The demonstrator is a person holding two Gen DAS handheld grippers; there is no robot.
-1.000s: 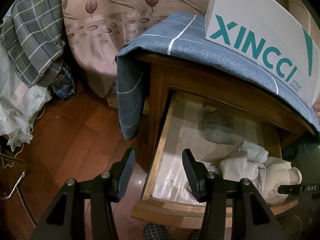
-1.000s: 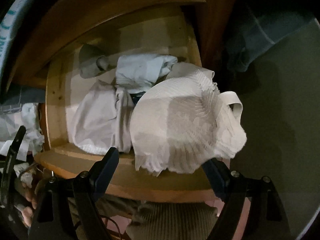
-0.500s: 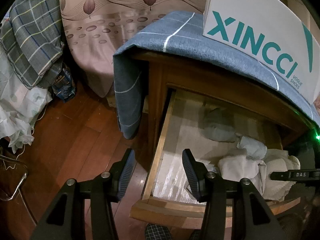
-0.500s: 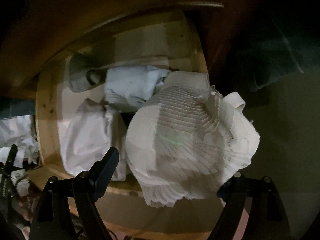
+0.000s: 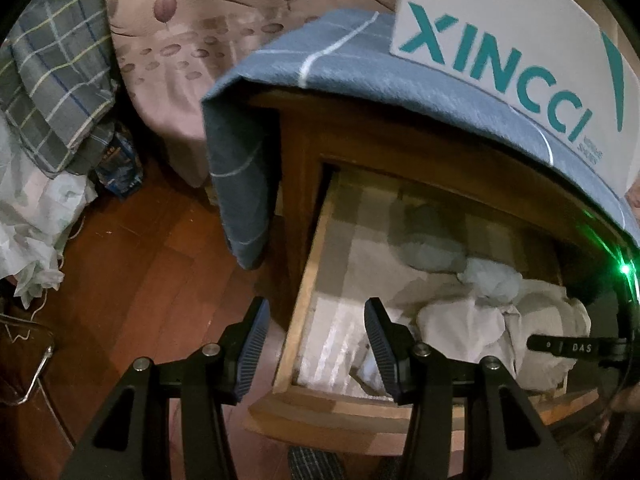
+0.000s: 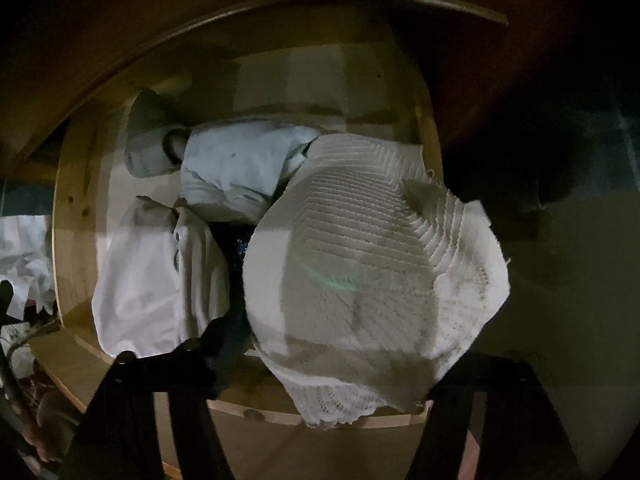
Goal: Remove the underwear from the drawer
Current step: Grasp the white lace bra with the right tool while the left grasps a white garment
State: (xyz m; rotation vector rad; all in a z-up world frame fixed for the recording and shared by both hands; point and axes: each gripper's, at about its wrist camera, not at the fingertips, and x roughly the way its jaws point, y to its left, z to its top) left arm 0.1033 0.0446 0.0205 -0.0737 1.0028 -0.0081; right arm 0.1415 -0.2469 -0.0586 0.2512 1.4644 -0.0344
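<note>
The wooden drawer (image 5: 304, 292) stands pulled open and holds several crumpled garments. A cream ribbed piece of underwear (image 6: 372, 280) lies at the drawer's right front and drapes over its front edge, with a white garment (image 6: 148, 292) and a pale blue one (image 6: 236, 164) to its left. My right gripper (image 6: 324, 364) is open, low over the cream underwear, which lies between its fingers and hides the right one. My left gripper (image 5: 316, 344) is open and empty, astride the drawer's left front corner. The right gripper's body (image 5: 572, 347) shows at the left wrist view's right edge.
A blue cloth (image 5: 288, 76) covers the cabinet top, with a white XINCCI shoe box (image 5: 520, 52) on it. A bed with patterned sheet (image 5: 192, 40) and a plaid blanket (image 5: 52, 76) stand left, over the wooden floor (image 5: 132, 264).
My right gripper has moved down and forward over the cream underwear, which now fills more of its view. My left gripper has barely moved.
</note>
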